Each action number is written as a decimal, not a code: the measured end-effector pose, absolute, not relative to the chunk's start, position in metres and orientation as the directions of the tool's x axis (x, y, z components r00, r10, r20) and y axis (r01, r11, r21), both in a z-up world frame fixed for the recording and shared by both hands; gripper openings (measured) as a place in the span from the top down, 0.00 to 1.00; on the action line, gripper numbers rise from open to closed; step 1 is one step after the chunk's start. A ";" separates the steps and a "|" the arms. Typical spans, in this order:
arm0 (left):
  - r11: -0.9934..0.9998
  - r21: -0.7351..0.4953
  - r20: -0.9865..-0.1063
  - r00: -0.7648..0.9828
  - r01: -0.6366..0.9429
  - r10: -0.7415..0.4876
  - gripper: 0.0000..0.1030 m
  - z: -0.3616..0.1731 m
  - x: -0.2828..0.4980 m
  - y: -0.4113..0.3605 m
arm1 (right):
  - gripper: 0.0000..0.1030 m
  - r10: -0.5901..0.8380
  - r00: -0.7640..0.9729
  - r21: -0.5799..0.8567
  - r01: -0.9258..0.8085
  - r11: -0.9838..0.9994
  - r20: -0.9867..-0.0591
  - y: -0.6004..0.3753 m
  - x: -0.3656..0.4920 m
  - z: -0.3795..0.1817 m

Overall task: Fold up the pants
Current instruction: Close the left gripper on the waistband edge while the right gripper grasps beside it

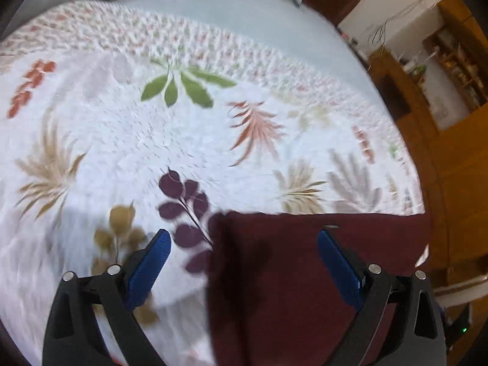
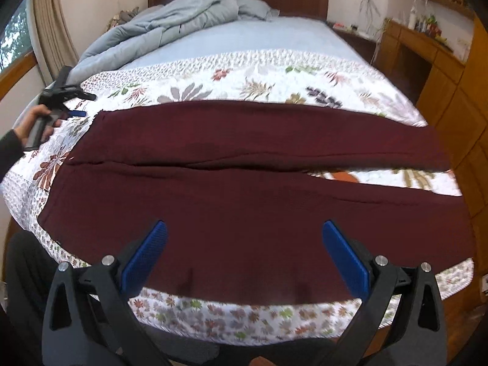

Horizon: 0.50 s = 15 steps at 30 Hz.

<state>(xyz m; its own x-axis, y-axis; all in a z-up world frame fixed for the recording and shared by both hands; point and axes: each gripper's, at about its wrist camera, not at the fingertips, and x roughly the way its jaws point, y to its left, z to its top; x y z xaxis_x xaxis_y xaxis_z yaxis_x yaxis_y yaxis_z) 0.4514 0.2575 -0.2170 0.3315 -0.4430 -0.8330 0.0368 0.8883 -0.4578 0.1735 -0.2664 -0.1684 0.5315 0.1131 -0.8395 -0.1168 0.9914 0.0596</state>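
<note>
Pants spread flat, no fold made yet.

The left gripper (image 2: 80, 103) is held with jaws apart and empty, just beside the waist end; the maroon pants (image 2: 244, 189) are laid across the floral quilt (image 2: 244, 70), legs side by side, every fold judged outstanding. The right gripper (image 2: 244, 244) is held wide open, empty, above the near leg. A duvet (image 2: 189, 21) is heaped well apart; nothing obstructs.

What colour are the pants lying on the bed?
The pants are dark maroon, plain with no pattern. They show best in the right wrist view.
</note>
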 end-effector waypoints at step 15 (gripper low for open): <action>0.803 -0.503 -0.825 0.098 0.319 -0.556 0.07 -0.245 0.456 0.208 | 0.02 0.456 0.350 0.446 -0.115 0.888 -0.818 -0.441 0.303 -0.157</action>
<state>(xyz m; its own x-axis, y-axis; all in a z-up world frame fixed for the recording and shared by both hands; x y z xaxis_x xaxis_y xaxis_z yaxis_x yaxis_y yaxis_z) 0.4560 0.2078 -0.2446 0.0979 -0.5559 -0.8254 0.3188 0.8033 -0.5032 0.3030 -0.4410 -0.1573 0.3501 0.4564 -0.8180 -0.1146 0.8876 0.4462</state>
